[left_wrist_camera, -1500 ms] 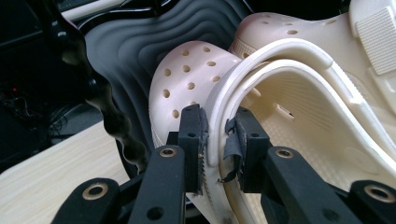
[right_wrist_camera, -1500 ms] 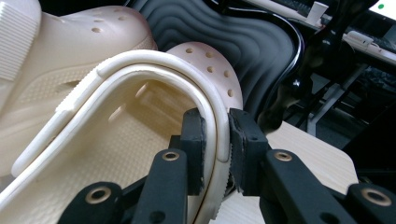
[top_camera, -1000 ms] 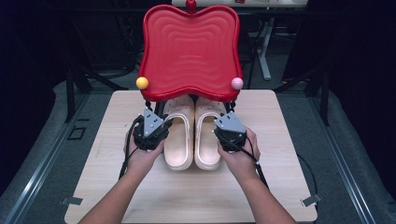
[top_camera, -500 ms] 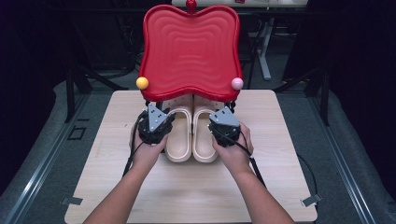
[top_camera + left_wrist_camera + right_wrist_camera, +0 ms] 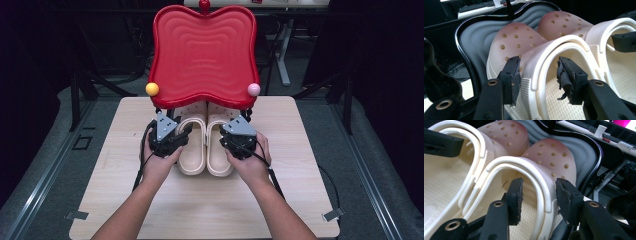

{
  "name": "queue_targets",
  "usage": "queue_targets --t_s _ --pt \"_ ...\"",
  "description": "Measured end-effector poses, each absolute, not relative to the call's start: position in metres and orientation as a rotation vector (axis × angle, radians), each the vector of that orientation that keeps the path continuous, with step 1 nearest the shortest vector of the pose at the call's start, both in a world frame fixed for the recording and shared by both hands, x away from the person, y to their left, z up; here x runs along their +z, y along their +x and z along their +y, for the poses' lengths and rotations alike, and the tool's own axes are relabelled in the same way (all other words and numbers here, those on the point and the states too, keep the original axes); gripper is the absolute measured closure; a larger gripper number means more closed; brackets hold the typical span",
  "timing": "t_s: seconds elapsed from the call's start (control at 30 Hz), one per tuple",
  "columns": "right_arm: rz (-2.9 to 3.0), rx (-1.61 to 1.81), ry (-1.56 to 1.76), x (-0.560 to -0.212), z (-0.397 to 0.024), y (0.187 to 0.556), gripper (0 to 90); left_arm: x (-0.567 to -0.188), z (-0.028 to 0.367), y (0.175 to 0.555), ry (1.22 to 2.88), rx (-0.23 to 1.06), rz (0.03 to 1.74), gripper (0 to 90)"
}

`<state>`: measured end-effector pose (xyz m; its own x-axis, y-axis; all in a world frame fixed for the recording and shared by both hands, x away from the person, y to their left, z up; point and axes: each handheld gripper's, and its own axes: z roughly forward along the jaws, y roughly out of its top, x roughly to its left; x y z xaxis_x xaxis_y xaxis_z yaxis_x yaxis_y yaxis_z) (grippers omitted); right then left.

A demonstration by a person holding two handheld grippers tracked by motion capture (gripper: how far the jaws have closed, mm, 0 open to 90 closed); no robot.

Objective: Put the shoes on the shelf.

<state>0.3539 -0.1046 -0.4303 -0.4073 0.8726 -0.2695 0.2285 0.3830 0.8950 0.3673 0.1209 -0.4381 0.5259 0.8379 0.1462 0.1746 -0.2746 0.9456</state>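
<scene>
Clogs, a cream pair, lie side by side at the middle of the high view on the wooden table (image 5: 300, 200), toes tucked under the raised red tray (image 5: 204, 55) with its yellow ball (image 5: 152, 89) and pink ball (image 5: 254, 89). I hold my left gripper (image 5: 175, 132) at the outer wall of the left clog (image 5: 191, 150) and my right gripper (image 5: 234, 131) at the outer wall of the right clog (image 5: 220, 150).

In the left gripper view, at lower centre of the frame, my jaws have just been opening; they straddle the clog's side wall, one finger outside and one inside, with a gap on each side, so nothing is gripped. In the right gripper view the same holds: jaws just opened, spread around the wall of the nearer clog, pads clear of it.
</scene>
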Motion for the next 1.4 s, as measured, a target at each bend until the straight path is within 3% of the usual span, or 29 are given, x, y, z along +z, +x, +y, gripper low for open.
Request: queue_targets --t_s 0.17,0.6,1.0,1.4 --pt "1.86 1.037 0.923 -0.428 -0.106 0.349 52.3 -0.436 0.123 0.364 1.749 0.806 0.872 47.8" --pt "1.868 1.041 0.89 -0.42 -0.113 0.329 50.5 -0.431 0.13 0.345 1.741 0.739 0.859 46.9" --pt "1.834 1.117 0.997 -0.443 -0.132 0.31 56.8 -0.45 0.139 0.33 1.731 0.702 0.913 47.0" --pt "1.844 1.185 1.141 -0.461 -0.135 0.314 61.9 -0.463 0.139 0.328 1.709 0.708 0.981 58.4"
